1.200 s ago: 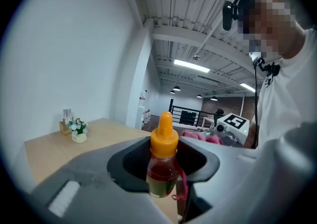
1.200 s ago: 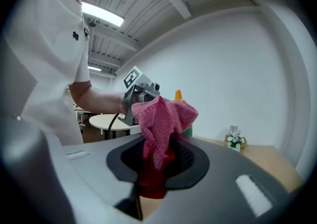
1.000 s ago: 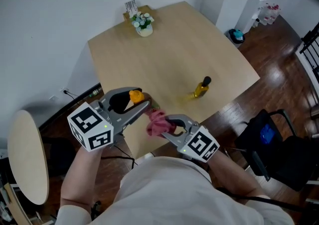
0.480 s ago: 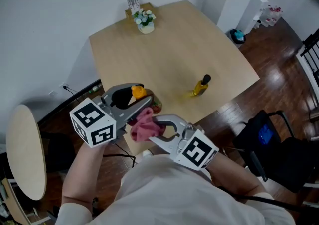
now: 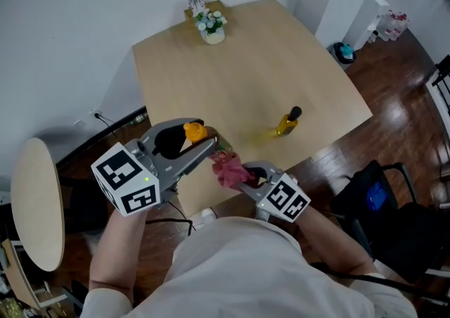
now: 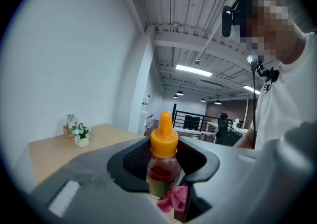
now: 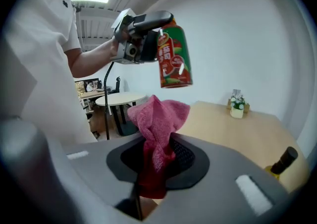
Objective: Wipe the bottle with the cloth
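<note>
My left gripper (image 5: pixel 188 145) is shut on a sauce bottle (image 5: pixel 219 145) with an orange cap (image 5: pixel 195 131) and a red and green label, held above the table's near edge. In the left gripper view the bottle (image 6: pixel 162 161) stands between the jaws. My right gripper (image 5: pixel 246 176) is shut on a pink cloth (image 5: pixel 226 167) bunched just below the bottle's base. The right gripper view shows the cloth (image 7: pixel 157 129) sticking up from the jaws, with a small gap to the bottle (image 7: pixel 173 57) above it.
A wooden table (image 5: pixel 267 63) carries a small yellow bottle with a dark cap (image 5: pixel 286 123) near its right edge and a flower pot (image 5: pixel 211 27) at the far side. A round side table (image 5: pixel 35 211) stands left, a dark chair (image 5: pixel 376 193) right.
The right gripper with the cloth dipped down and left half a second ago, then came back up right, under the bottle's base. The left gripper barely moved.
</note>
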The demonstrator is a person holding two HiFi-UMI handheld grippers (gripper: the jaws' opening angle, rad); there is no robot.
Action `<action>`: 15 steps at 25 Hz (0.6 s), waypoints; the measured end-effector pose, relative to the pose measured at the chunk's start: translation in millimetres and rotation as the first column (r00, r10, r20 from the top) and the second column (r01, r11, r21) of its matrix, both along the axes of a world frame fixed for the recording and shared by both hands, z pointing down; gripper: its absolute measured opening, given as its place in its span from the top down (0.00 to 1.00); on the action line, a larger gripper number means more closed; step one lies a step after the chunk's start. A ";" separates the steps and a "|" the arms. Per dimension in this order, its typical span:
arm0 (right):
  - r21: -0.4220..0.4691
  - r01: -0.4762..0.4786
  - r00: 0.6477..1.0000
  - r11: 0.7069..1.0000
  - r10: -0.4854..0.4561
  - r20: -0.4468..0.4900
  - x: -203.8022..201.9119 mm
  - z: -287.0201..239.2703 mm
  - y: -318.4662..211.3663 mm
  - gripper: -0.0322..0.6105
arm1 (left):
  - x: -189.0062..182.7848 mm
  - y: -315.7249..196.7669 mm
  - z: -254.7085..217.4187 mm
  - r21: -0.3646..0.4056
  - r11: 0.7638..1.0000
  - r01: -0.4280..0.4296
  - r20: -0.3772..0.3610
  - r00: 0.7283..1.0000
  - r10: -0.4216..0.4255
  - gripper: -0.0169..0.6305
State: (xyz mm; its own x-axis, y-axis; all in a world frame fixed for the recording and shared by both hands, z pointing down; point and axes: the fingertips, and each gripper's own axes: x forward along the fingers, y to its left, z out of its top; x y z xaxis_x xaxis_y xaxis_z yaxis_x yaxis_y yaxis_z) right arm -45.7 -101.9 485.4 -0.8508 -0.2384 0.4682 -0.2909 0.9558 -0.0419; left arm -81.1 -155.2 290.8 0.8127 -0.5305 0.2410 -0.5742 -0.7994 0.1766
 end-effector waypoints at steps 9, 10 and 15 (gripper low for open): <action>0.069 -0.107 0.959 0.992 0.084 0.272 38.0 -140.6 -61.2 0.81 | 15.4 6.6 9.9 0.002 0.999 -0.033 0.063 0.997 0.033 0.72; 0.103 -0.083 0.955 0.991 0.050 0.292 31.9 -158.7 -58.5 0.81 | 19.0 8.2 11.1 0.001 0.999 -0.041 0.064 0.997 0.040 0.72; 0.120 -0.023 0.964 0.992 -0.010 0.266 10.5 -153.8 -54.4 0.81 | 30.4 14.9 9.0 0.012 0.998 -0.066 0.054 0.996 0.065 0.72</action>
State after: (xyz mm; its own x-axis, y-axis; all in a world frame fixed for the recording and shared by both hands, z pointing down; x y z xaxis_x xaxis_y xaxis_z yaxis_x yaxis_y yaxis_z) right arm -35.2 -156.3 331.6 -0.9388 -0.2854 0.1930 -0.2913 0.9566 -0.0025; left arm -50.7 -140.3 299.8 0.8320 -0.4799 0.2784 -0.5287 -0.8378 0.1358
